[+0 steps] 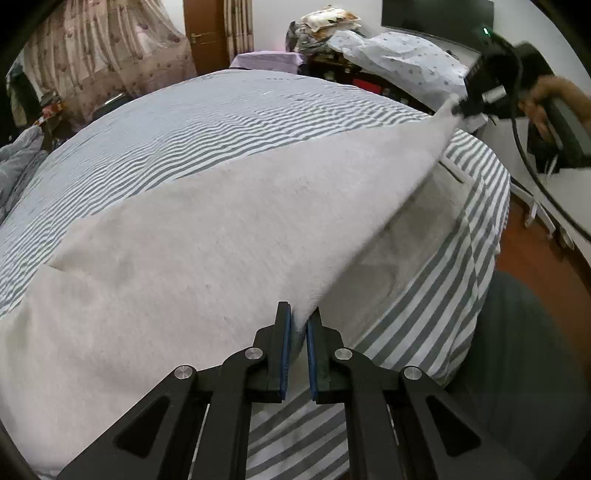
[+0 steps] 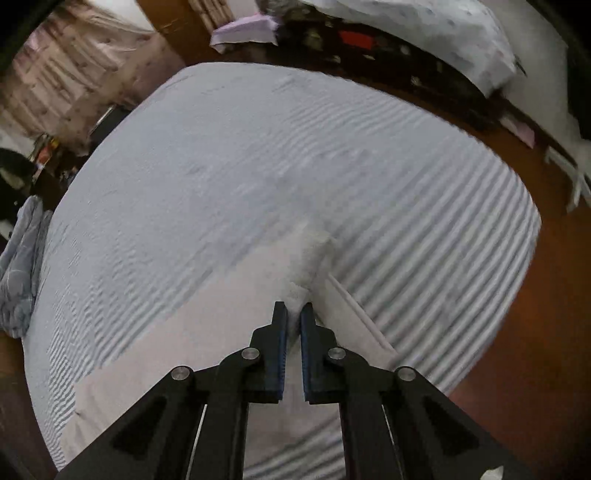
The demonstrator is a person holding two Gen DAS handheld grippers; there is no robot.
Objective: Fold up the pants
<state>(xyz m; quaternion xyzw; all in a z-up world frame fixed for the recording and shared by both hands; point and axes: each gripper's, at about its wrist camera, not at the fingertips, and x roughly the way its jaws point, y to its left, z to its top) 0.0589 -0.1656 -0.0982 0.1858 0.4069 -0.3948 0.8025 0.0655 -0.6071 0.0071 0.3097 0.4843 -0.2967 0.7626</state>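
Observation:
Pale grey-white pants (image 1: 207, 236) lie across a bed with a grey-and-white striped sheet (image 1: 221, 122). My left gripper (image 1: 299, 314) is shut on the near edge of the pants and holds it lifted off the sheet. My right gripper (image 1: 461, 109) shows far right in the left wrist view, shut on another corner of the pants, pulling the cloth taut between the two. In the right wrist view my right gripper (image 2: 293, 310) pinches a bunched fold of the pants (image 2: 229, 317); the rest drapes down over the striped sheet (image 2: 258, 155).
A pillow in dotted pale blue cloth (image 1: 399, 59) and piled bedding lie beyond the bed's far right. A grey quilt (image 1: 18, 158) lies at the left edge. Wooden floor (image 1: 535, 254) runs along the right side. A door (image 1: 203, 33) and curtains stand at the back.

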